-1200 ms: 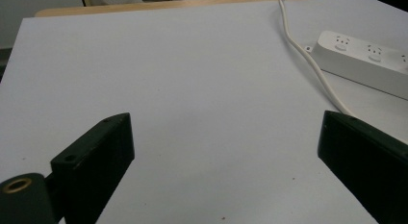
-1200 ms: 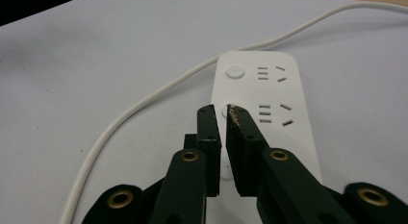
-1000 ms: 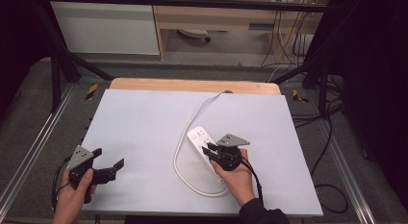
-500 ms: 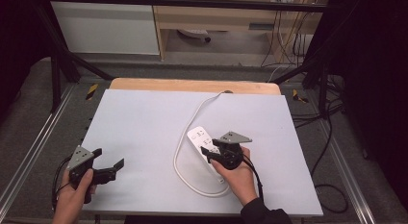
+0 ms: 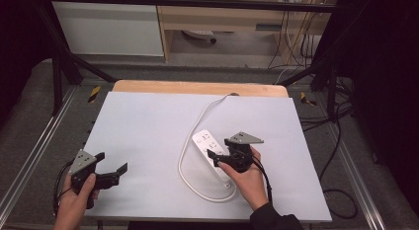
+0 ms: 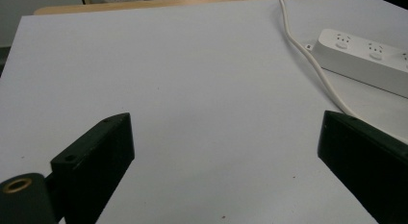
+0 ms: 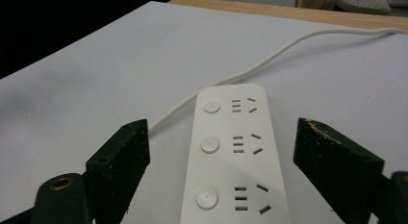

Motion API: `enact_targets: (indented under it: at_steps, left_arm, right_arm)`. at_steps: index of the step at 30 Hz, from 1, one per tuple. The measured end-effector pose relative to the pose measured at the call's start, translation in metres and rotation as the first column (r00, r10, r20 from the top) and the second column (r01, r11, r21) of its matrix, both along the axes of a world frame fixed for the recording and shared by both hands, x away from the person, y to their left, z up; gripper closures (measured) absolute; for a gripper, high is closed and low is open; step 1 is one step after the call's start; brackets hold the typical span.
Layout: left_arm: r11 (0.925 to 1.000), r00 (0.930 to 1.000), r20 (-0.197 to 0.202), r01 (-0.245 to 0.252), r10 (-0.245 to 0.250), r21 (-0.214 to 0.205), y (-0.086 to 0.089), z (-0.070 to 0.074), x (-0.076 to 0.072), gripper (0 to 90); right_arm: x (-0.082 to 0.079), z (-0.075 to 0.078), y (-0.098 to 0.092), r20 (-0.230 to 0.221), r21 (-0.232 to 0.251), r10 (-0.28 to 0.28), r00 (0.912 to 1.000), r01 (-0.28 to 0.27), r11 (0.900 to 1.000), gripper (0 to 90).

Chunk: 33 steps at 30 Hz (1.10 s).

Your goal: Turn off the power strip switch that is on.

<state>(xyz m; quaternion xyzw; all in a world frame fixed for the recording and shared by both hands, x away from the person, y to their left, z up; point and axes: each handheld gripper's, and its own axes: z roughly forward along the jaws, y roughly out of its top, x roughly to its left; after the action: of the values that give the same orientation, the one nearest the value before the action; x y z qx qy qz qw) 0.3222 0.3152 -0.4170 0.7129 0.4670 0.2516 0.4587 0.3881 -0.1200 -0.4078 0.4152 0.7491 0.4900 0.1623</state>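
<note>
A white power strip (image 5: pixel 211 152) is lying right of centre on the pale grey table mat (image 5: pixel 148 126), its cord (image 5: pixel 187 163) looping toward the wooden table edge (image 5: pixel 197 87). The right gripper (image 5: pixel 214 157) is straddling the strip, jaws just opening, not pressing it. The left gripper (image 5: pixel 112 172) is resting spread wide over bare mat. Shelving and cables are standing beyond in a dim room.

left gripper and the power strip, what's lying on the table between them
Only the strip's white cord crosses there; otherwise the table is bare between the left gripper and the power strip, as the high view shows.
</note>
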Motion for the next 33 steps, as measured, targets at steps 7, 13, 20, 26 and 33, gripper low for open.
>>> enact_targets:
  at_steps: [7,13,20,26,33]
  left_arm:
    - [1.0,1.0,0.001,0.002,-0.002,0.0,0.0,0.0,0.0,5.6]
    - [1.0,1.0,0.002,0.002,-0.002,-0.001,0.0,0.0,0.0,5.6]
    - [1.0,1.0,0.002,0.002,-0.002,-0.002,0.0,0.0,0.0,5.6]
    - [1.0,1.0,0.003,0.003,-0.003,-0.002,0.0,0.0,0.0,5.6]
    - [1.0,1.0,0.004,0.001,-0.001,-0.003,0.0,0.001,0.0,5.6]
  right_arm:
    - [0.001,0.006,-0.009,0.007,0.019,-0.021,0.9997,0.021,0.9996,11.4]
    - [0.001,0.01,-0.019,0.018,0.012,-0.045,0.9988,0.044,0.9989,7.8]
    - [-0.002,0.017,-0.034,0.043,-0.002,-0.091,0.9949,0.092,0.9958,6.0]
    - [-0.005,0.021,-0.051,0.072,0.022,-0.119,0.9902,0.118,0.9928,4.7]
    - [-0.008,0.026,-0.067,0.096,0.034,-0.144,0.9849,0.141,0.9894,4.4]
